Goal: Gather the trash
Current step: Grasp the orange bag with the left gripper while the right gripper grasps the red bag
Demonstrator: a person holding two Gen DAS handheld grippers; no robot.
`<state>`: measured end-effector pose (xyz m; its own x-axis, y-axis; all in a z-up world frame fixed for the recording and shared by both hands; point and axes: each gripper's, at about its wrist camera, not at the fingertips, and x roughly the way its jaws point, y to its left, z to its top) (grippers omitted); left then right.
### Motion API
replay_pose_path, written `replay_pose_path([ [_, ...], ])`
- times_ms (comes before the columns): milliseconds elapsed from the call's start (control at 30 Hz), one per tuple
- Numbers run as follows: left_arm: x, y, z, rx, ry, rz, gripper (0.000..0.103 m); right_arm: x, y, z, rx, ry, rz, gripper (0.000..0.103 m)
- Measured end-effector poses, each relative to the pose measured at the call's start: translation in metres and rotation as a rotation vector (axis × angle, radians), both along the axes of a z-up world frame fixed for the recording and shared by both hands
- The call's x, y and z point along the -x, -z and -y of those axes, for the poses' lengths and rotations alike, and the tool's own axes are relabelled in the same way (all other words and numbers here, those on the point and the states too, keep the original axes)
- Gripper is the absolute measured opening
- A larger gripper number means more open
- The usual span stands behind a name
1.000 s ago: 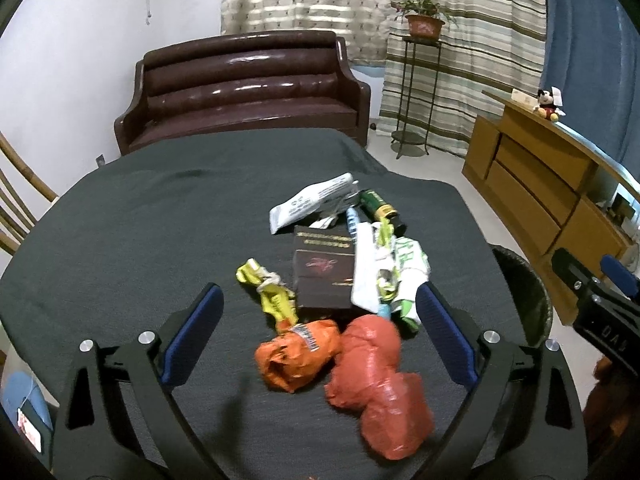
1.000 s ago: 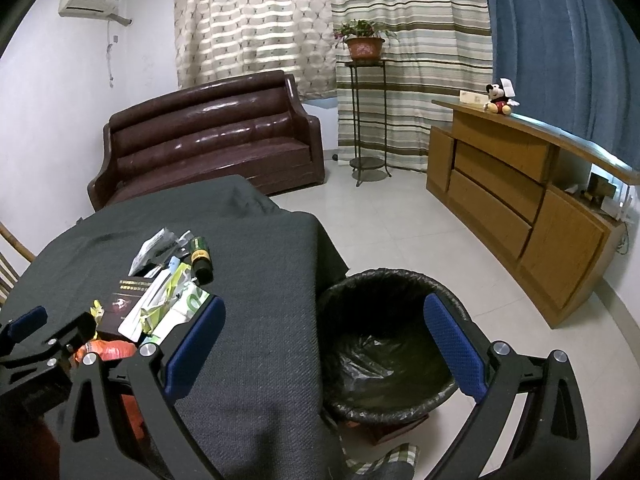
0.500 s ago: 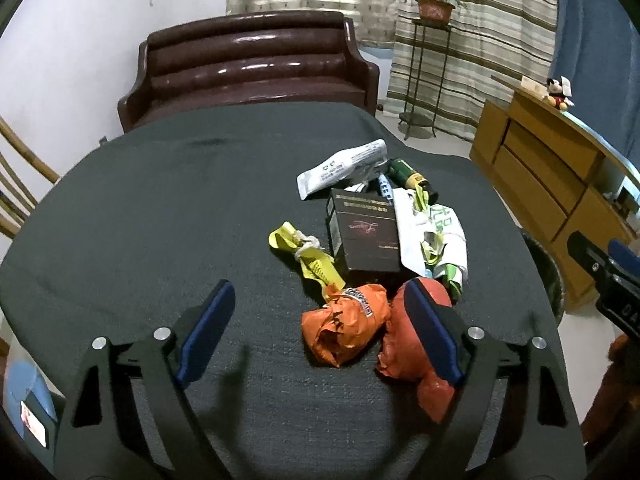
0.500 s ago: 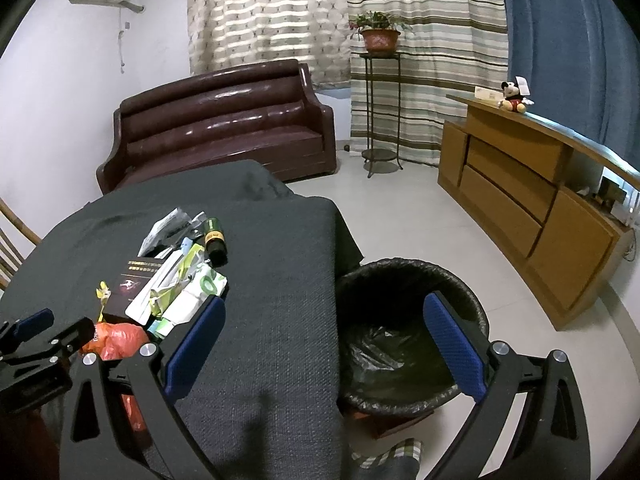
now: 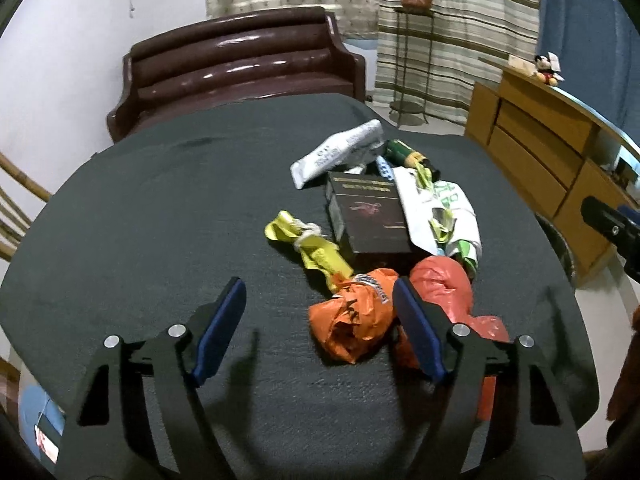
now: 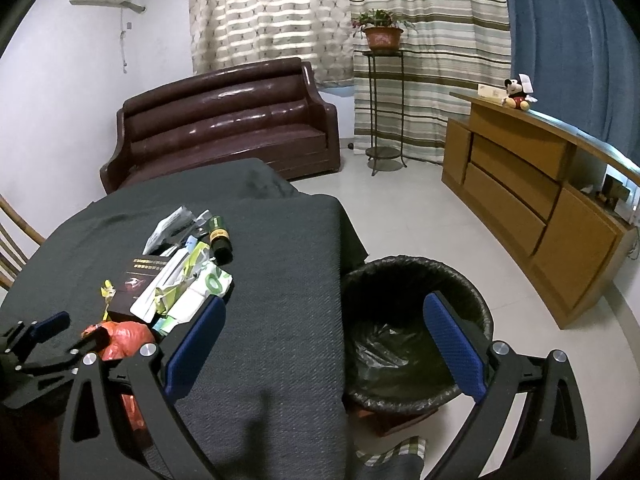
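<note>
Right gripper (image 6: 324,340) hovers over seemingly empty bin (image 6: 416,280).

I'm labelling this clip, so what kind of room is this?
Most likely a home living room: a brown leather sofa by striped curtains, a wooden sideboard, and a cloth-covered table beside a lined trash bin.

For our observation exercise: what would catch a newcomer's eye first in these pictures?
First, the bright litter heaped on the dark tablecloth: a crumpled orange bag nearest, a red bag beside it and a dark box behind. The left gripper, its jaws just closing, frames the orange bag. Next, the black-lined bin on the floor beside the table.
</note>
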<state>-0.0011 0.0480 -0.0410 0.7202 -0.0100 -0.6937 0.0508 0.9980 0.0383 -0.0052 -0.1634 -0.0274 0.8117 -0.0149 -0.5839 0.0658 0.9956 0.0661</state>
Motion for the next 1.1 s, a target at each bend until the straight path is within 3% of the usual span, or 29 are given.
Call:
replay_pose_path([
  [133, -0.005, 0.002, 0.004, 0.057, 0.064, -0.017, 0.056, 0.000, 0.000, -0.003, 0.005, -0.005, 0.000, 0.096],
  [200, -0.005, 0.004, 0.005, 0.089, 0.094, -0.027, 0.041, -0.001, 0.000, -0.005, 0.004, -0.010, -0.004, 0.096],
  [367, -0.003, 0.003, 0.006, 0.100, 0.114, -0.016, 0.036, 0.001, 0.001, -0.009, 0.006, -0.021, -0.008, 0.096],
  [900, 0.018, -0.020, -0.010, 0.134, 0.130, 0.037, 0.034, 0.006, -0.002, -0.036, 0.016, -0.082, -0.023, 0.093],
  [1100, 0.012, -0.010, -0.022, 0.178, 0.100, -0.008, 0.034, 0.008, -0.001, -0.044, 0.021, -0.095, -0.031, 0.090],
])
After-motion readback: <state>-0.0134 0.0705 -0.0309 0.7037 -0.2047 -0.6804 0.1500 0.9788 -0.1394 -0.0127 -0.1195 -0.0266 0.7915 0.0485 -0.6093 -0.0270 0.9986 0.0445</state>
